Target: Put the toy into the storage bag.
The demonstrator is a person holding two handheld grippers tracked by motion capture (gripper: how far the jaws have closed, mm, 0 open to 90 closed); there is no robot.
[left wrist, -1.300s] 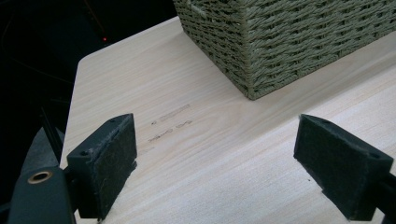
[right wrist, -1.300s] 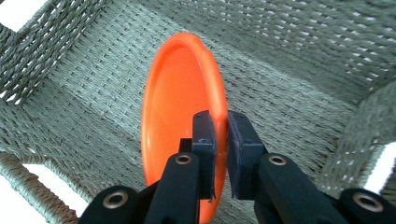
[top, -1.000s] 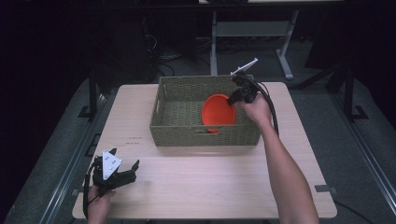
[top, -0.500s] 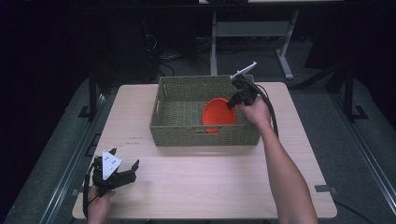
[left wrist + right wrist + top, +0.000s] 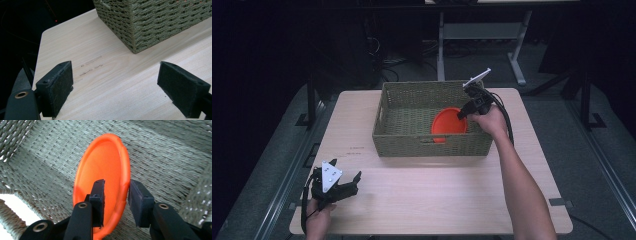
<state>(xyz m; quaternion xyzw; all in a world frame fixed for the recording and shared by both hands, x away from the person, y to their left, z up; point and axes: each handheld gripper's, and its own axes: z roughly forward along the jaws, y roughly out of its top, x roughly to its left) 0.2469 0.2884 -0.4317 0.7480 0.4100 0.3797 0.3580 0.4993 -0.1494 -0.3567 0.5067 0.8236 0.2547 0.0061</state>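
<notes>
An orange plate (image 5: pixel 447 125) stands tilted on its edge inside the woven green basket (image 5: pixel 432 86), near the basket's right front corner. My right gripper (image 5: pixel 464 112) reaches into the basket from the right. In the right gripper view its jaws straddle the orange plate's (image 5: pixel 105 170) rim, and my right gripper (image 5: pixel 116 200) has just been opening: a small gap shows between the pads (image 5: pixel 98 202) and the rim. My left gripper (image 5: pixel 343 186) rests open at the table's front left corner. Nothing lies between my left gripper's (image 5: pixel 115 85) pads (image 5: pixel 58 87).
The basket (image 5: pixel 155 22) sits at the back middle of the light wooden table (image 5: pixel 437 200), and its woven floor (image 5: pixel 162 152) lies behind the plate. Dark floor, a metal stand (image 5: pixel 482 35) and cables lie beyond the table.
The right hand and the orange plate have shifted a little lower in the basket. The left gripper has not moved.
</notes>
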